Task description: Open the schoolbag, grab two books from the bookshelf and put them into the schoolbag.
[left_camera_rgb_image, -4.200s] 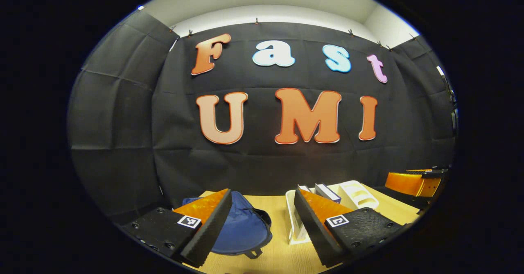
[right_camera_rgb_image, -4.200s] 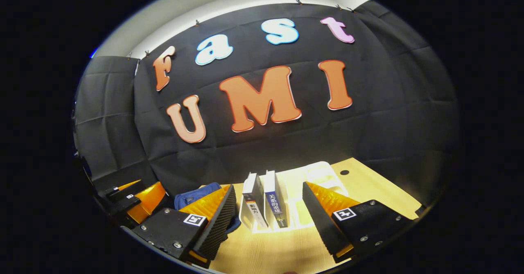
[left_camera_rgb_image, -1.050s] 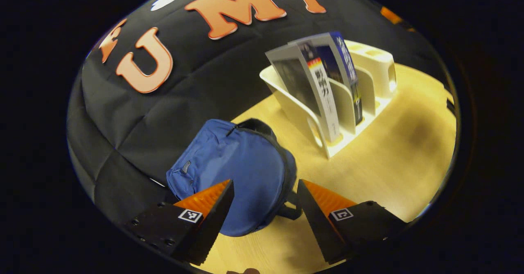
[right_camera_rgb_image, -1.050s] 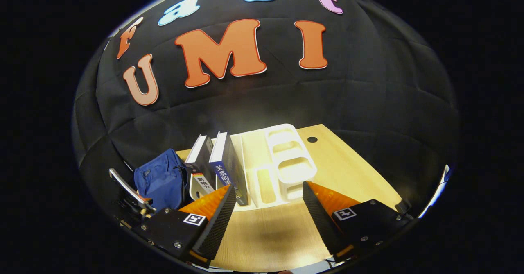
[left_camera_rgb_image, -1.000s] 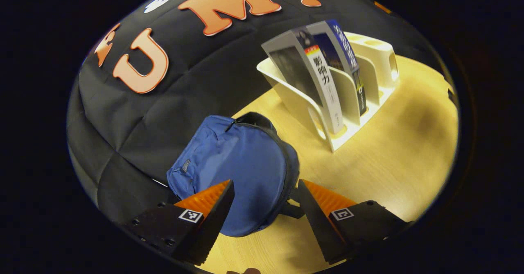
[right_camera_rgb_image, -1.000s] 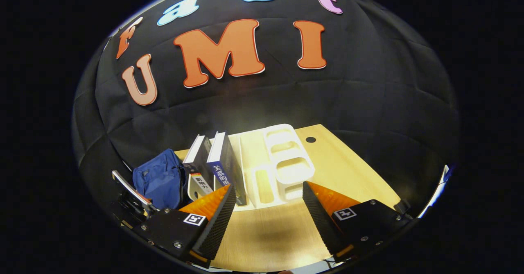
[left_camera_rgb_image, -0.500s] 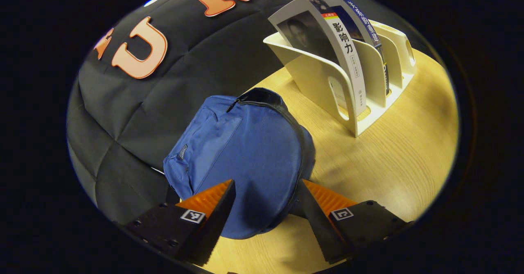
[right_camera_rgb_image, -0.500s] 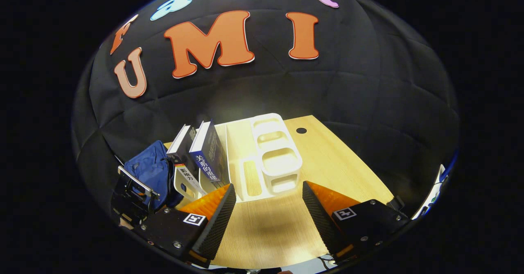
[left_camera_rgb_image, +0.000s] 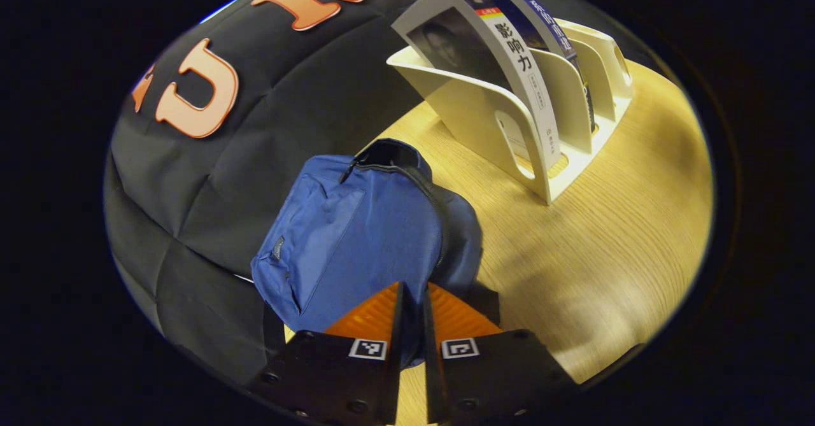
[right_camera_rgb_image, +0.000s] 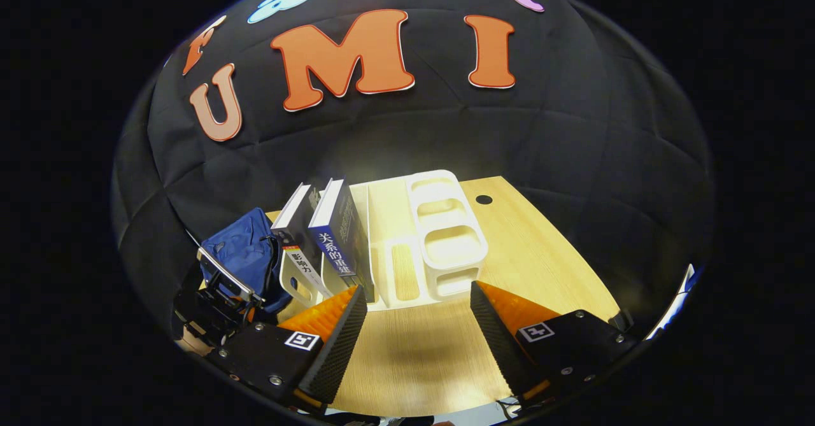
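Note:
A blue schoolbag [left_camera_rgb_image: 356, 235] lies on the wooden table [left_camera_rgb_image: 611, 222], its dark zip running along the right edge. My left gripper [left_camera_rgb_image: 412, 289] is shut on the bag's near edge, with blue fabric pinched between the fingers. To the right stands a white bookshelf [left_camera_rgb_image: 484, 120] holding a grey-covered book [left_camera_rgb_image: 509, 50] and a dark blue book [left_camera_rgb_image: 541, 18], both leaning. In the right gripper view, my right gripper [right_camera_rgb_image: 417, 298] hangs open over bare table in front of the bookshelf [right_camera_rgb_image: 439, 235]. There the two books [right_camera_rgb_image: 325, 235] and schoolbag [right_camera_rgb_image: 242, 254] sit to the left, with the left gripper [right_camera_rgb_image: 216, 292] at the bag.
The black cloth wall rises just behind the bag and shelf. The shelf's right compartments [right_camera_rgb_image: 446, 248] hold no books. A small round hole [right_camera_rgb_image: 484, 199] marks the table's far right part. Bare wood [right_camera_rgb_image: 414, 356] lies under the right gripper.
My left gripper has dropped onto the schoolbag and shut on its near edge; half a second ago it was open. The right gripper stays open and has barely shifted.

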